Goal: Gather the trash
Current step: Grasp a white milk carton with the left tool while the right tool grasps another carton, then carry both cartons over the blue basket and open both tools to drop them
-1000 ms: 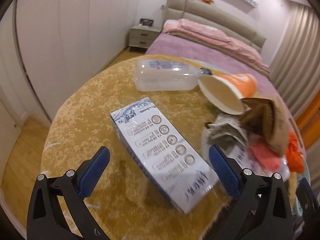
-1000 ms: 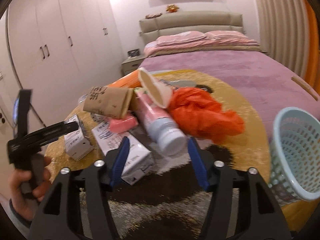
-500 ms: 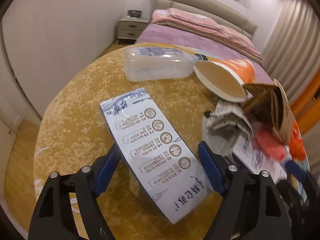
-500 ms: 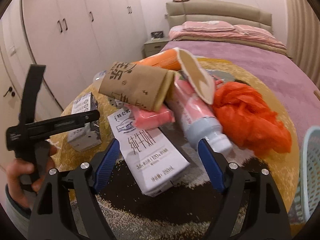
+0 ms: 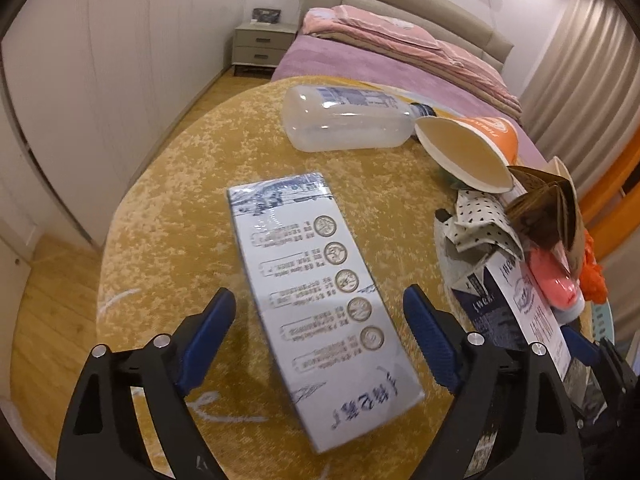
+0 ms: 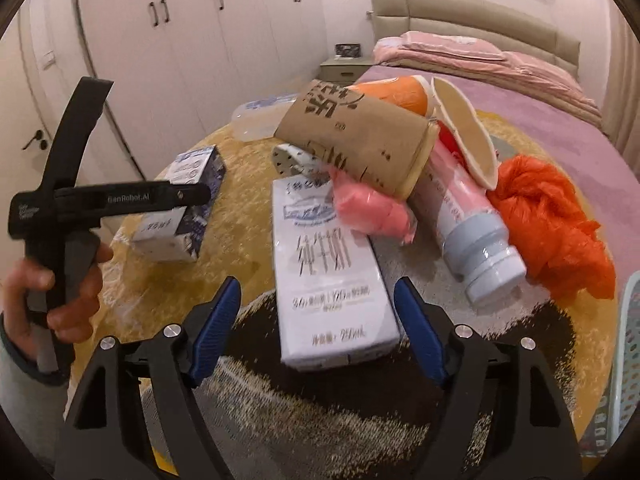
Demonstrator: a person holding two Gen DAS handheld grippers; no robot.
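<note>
A blue-and-white milk carton [image 5: 316, 280] lies flat on the yellow round table [image 5: 180, 240]. My left gripper [image 5: 316, 300] straddles it from above. Its jaws are opening and the blue pads stand clear of both sides. A second white milk carton [image 6: 328, 272] lies between the fingers of my right gripper [image 6: 317, 286], whose jaws are closing, with a gap still showing on the left side. A brown paper cup [image 6: 356, 136] and a pink wad [image 6: 372, 208] rest on that carton's far end.
A clear plastic bottle [image 5: 344, 120], an orange paper cup [image 5: 468, 152], a pink bottle with a grey cap [image 6: 472, 232] and an orange plastic bag [image 6: 552, 224] crowd the table. A pale blue basket [image 6: 630, 360] stands at the right edge. A hand [image 6: 60, 280] is at the left.
My left gripper came closer over the blue carton, narrowed, then widened again. My right gripper swung left from the pink bottle to the white carton, with its jaws wider.
</note>
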